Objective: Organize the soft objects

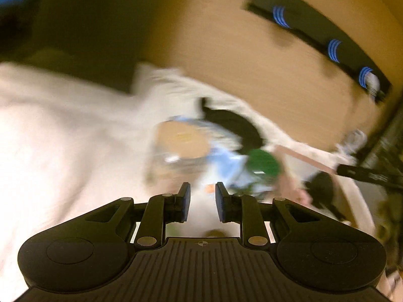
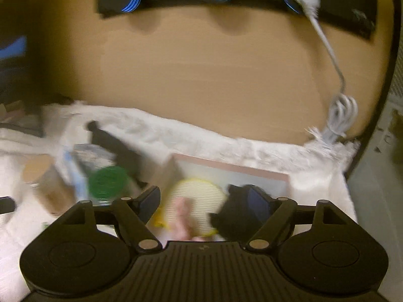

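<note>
Left wrist view, blurred: the left gripper (image 1: 202,202) tilts down over a white fluffy cloth (image 1: 63,130), jaws nearly shut with nothing between them. At one o'clock lies a green-capped bottle (image 1: 262,164).

Right wrist view: the right gripper (image 2: 205,201) stands wide open, gripping nothing. Between its fingers lies a round, pale yellow ribbed pad (image 2: 195,198); its long axis cannot be told. A black soft item (image 2: 234,220) touches the right finger.
</note>
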The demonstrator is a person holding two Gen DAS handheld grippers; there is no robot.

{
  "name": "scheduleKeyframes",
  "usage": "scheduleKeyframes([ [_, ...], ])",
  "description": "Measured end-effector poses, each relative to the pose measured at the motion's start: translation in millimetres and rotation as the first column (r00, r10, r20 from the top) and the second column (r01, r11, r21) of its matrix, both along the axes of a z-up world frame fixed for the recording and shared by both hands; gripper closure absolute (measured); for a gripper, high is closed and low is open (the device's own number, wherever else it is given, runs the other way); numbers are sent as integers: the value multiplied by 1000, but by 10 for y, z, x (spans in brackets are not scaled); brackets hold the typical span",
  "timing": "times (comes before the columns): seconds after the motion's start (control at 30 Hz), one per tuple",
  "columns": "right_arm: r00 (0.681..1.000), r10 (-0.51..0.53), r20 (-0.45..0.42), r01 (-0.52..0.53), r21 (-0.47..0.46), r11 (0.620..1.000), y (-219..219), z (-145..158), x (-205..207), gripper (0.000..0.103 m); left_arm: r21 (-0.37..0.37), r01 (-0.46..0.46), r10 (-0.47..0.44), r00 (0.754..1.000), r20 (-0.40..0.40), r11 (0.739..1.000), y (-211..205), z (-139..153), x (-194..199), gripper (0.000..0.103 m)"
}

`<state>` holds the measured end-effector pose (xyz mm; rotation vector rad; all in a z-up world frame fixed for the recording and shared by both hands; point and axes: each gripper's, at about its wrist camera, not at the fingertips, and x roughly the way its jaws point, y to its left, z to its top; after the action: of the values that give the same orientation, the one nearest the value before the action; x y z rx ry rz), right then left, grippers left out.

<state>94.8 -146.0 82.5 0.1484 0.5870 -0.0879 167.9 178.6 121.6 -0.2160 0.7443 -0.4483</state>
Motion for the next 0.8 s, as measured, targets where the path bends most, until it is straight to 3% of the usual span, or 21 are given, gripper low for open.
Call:
scheduleKeyframes([
  [0.13, 997, 82, -15, -81, 28, 996, 337, -27, -44, 25, -11, -132, 131, 990, -49, 991, 400, -165, 54, 80],
  [0.23, 987, 155, -36, -154, 30, 988, 601, -107, -102, 25, -26, -166, 162, 981, -104, 986, 547, -315, 67, 80],
  [0.37, 965, 248, -81, -251, -26, 968, 962, -290, -129, 25, -48, -119, 108, 977, -183, 992, 430, -506, 78, 80],
  [0.5, 945, 299, -131, -310, -77, 948, 1229, -537, -153, 25, -53, -71, 58, 975, -213, 996, 132, -626, 160, 80],
  [0.67, 932, 320, -171, -340, -102, 935, 1386, -761, -212, 25, 20, -51, 54, 972, -229, 999, -212, -758, 264, 79],
  [0.8, 925, 320, -205, -345, -103, 933, 1400, -942, -217, 25, 105, 1, 16, 986, -163, 994, -409, -772, 222, 79],
])
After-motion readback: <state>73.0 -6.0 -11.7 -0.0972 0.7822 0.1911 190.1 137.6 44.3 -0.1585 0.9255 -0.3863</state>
